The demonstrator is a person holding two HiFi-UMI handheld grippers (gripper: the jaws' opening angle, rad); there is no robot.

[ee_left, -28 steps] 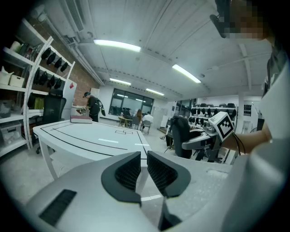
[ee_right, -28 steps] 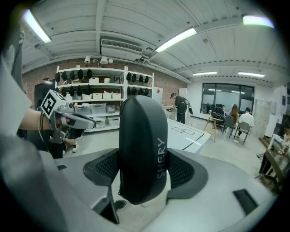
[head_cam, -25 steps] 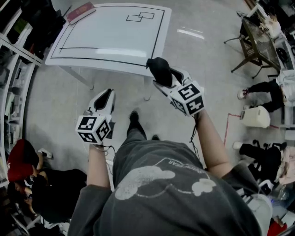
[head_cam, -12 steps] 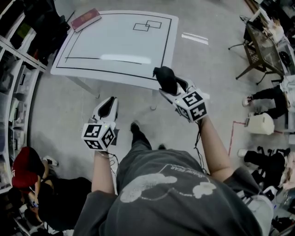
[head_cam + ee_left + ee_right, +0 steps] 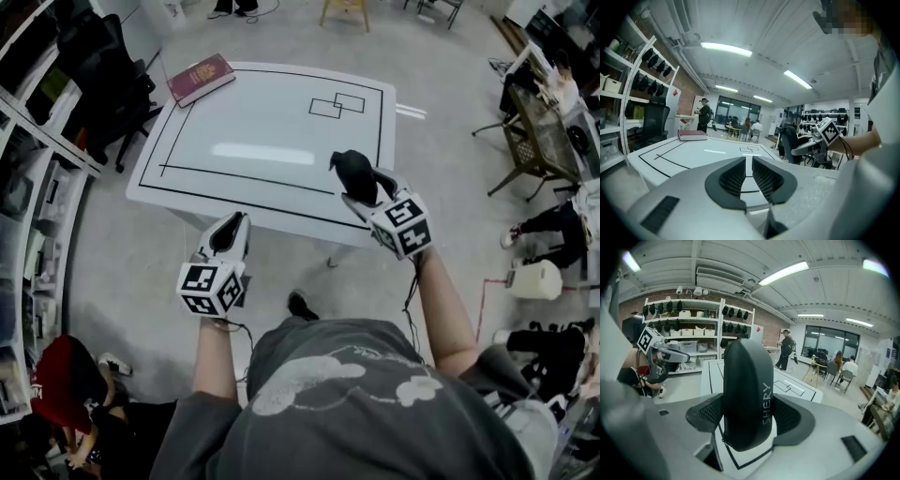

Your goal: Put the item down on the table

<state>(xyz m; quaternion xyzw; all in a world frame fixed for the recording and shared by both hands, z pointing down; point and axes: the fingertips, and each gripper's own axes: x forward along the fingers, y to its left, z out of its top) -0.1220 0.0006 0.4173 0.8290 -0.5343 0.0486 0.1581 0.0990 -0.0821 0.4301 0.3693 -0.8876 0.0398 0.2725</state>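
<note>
Black case (image 5: 353,172) is our load. Nearest us, at 11 o'clock, the left tool (image 5: 228,234) hangs short of the bench (image 5: 262,122), its jaws all but closed on nothing. At 1 o'clock the right tool (image 5: 361,187) clamps the case upright between wide-spread jaws. We have stepped forward, so the case, at the near edge a second ago, now hangs above the near right corner. Only lowering remains, we judge. Far off at 11 o'clock lies a red book (image 5: 200,78).

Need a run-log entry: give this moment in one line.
right gripper: shut on black case | black case: over table, near edge, not down | left gripper: shut, empty
</note>
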